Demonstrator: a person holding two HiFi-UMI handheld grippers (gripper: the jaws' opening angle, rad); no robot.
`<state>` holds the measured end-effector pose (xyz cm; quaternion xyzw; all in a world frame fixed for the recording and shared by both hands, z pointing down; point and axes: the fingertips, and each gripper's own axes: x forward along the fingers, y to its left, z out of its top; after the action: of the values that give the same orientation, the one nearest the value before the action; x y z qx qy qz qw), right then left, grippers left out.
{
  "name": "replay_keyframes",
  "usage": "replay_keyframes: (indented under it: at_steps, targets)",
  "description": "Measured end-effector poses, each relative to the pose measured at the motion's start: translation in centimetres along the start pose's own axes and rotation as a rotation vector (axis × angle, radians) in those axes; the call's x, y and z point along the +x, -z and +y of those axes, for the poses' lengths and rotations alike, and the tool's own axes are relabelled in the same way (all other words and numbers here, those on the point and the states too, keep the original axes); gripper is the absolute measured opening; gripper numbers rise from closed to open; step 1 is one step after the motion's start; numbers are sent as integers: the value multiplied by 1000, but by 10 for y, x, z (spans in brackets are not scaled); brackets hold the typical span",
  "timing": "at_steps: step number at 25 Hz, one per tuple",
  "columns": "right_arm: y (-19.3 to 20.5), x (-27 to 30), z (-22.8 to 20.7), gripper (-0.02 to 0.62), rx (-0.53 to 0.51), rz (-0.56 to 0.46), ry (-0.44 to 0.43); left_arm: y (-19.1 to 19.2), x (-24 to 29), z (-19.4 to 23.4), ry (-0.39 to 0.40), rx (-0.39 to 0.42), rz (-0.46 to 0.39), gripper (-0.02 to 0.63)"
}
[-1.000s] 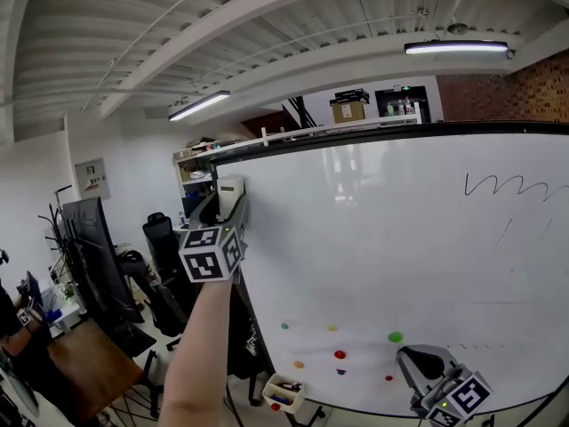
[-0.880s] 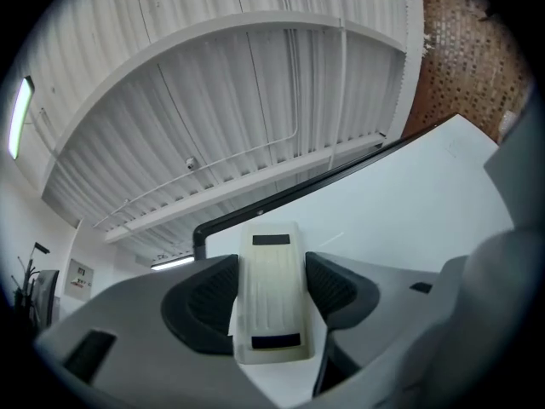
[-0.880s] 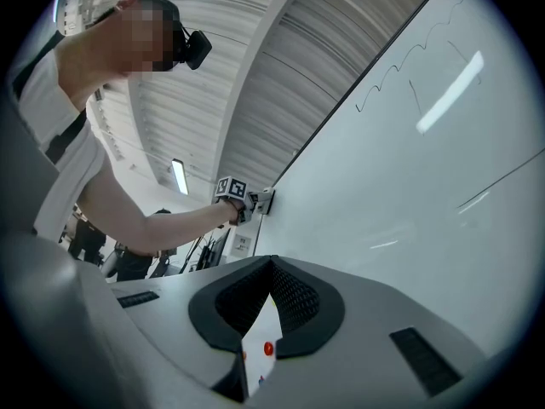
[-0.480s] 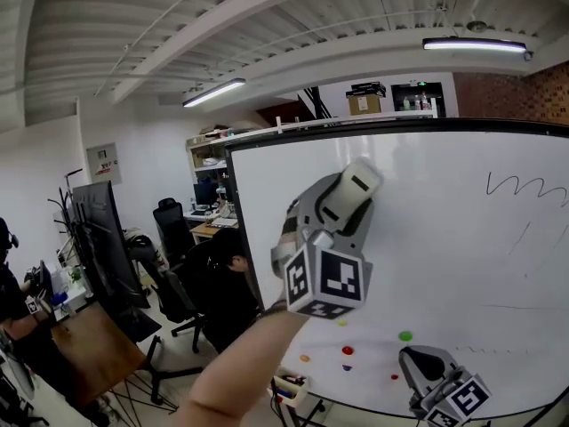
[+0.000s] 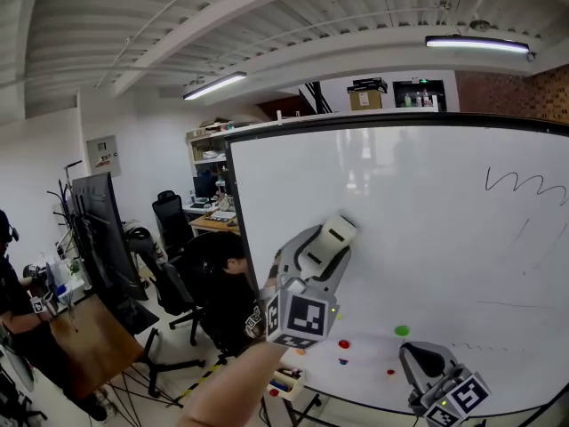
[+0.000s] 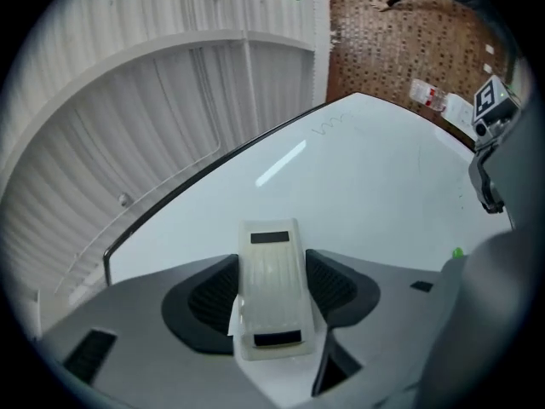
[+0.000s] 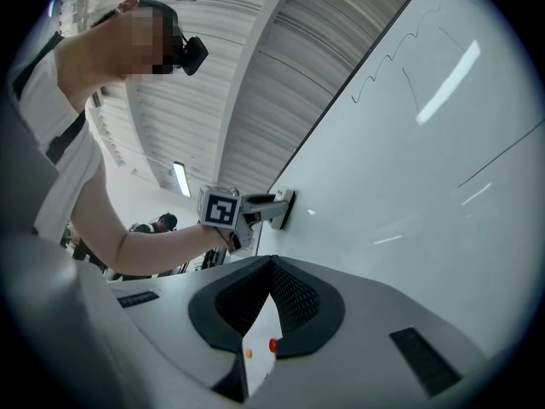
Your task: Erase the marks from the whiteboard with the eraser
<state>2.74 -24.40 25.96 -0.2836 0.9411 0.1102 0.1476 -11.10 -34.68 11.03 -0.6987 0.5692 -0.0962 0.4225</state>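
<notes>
The whiteboard [image 5: 427, 238] fills the head view, with a black wavy mark [image 5: 524, 183] at its upper right and faint thin lines below that. My left gripper [image 5: 313, 261] is shut on the white eraser [image 5: 335, 235], held at the board's lower left, far from the wavy mark. In the left gripper view the eraser [image 6: 271, 288] sits clamped between the dark pads, and the wavy mark [image 6: 330, 124] lies far ahead. In the right gripper view the eraser [image 7: 287, 208] rests flat against the board. My right gripper [image 5: 420, 360] hangs low at the board's bottom, shut and holding nothing.
Small coloured magnets, green [image 5: 402, 331] and red [image 5: 343, 344], dot the board's lower part. A tray of markers [image 5: 284, 383] hangs under the board's left corner. A seated person [image 5: 222, 283], office chairs and a monitor [image 5: 98, 229] stand to the left.
My left gripper carried the eraser from the board's left edge rightward onto the board, then a little downward. The right gripper stayed where it was.
</notes>
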Motion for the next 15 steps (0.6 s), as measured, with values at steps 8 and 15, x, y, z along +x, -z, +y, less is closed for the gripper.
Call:
replay_keyframes:
  at_steps: [8, 15]
  targets:
    - [3, -6, -8, 8, -5, -16, 17, 146, -47, 8, -234, -415, 118, 282]
    - [2, -5, -8, 8, -12, -14, 22, 219, -70, 15, -312, -658, 248, 281]
